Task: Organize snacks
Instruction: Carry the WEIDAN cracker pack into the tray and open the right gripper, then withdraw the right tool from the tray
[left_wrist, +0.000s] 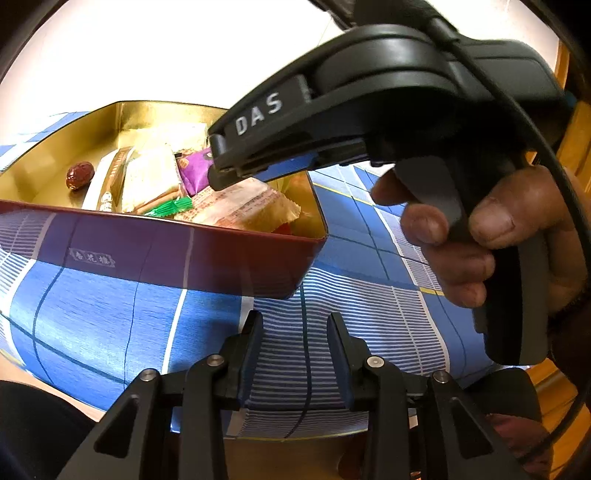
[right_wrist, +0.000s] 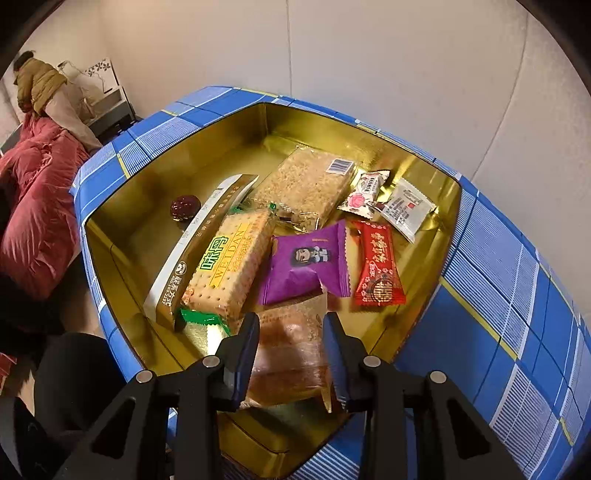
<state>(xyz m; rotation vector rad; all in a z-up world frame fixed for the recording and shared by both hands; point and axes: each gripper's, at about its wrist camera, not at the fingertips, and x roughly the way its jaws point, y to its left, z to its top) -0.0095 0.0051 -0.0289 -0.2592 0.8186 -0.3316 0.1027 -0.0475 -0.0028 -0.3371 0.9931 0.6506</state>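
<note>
A gold-lined tin (right_wrist: 122, 258) with dark red outer walls (left_wrist: 207, 258) holds several wrapped snacks: a WEIDAN cracker pack (right_wrist: 229, 266), a purple packet (right_wrist: 306, 266), a red candy (right_wrist: 376, 269), a rice-crisp bar (right_wrist: 306, 184), a brown stick pack (right_wrist: 207, 229) and a red date (right_wrist: 184, 207). My right gripper (right_wrist: 291, 325) is open, its jaws either side of a clear-wrapped brown pastry (right_wrist: 291, 354) lying in the tin's near corner. In the left wrist view the right gripper (left_wrist: 218, 162) hangs over the tin above that pastry (left_wrist: 243, 206). My left gripper (left_wrist: 295, 325) is open and empty above the cloth.
A blue checked tablecloth (left_wrist: 110, 325) covers the table under the tin. A pink candy (right_wrist: 364, 195) and a white sachet (right_wrist: 406, 208) lie at the tin's far right. A person in a brown jacket (right_wrist: 40, 85) bends over a red quilt (right_wrist: 33, 192) at the far left.
</note>
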